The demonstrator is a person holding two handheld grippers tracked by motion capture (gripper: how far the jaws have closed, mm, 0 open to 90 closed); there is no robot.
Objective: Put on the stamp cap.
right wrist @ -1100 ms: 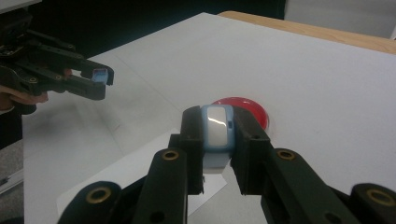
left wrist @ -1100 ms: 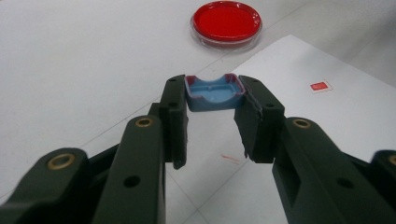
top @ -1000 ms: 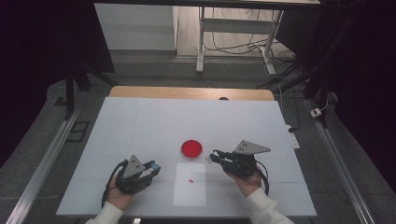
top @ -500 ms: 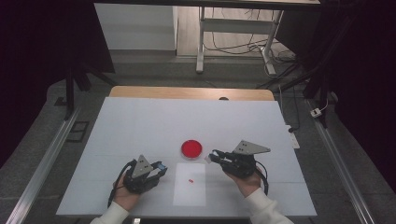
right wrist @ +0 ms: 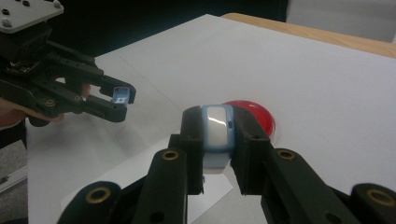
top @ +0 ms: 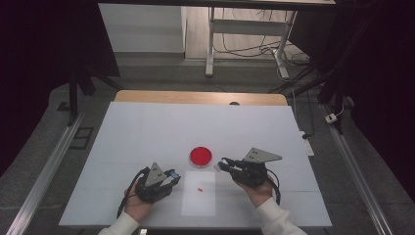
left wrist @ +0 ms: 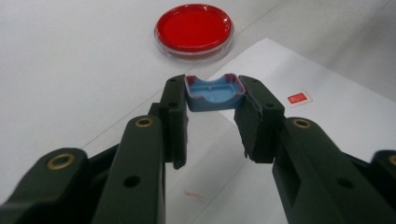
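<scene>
The left gripper (left wrist: pixel 212 116) clamps a small blue plastic cap (left wrist: pixel 215 92); the right gripper (right wrist: pixel 217 149) grips a blue-and-white plastic case (right wrist: pixel 217 128). A round red dish (top: pixel 201 156) sits just beyond both.

Left tool (top: pixel 172 175) moved right across the table (top: pixel 147 127) over the last second, from near the left side toward the white paper sheet (top: pixel 198 205), ending just beside its left edge. It tilted a bit, grey plate now pointing up. Blue cap (left wrist: pixel 214 92) clamped in it travelled along, closer to right tool (top: pixel 221 165).
</scene>
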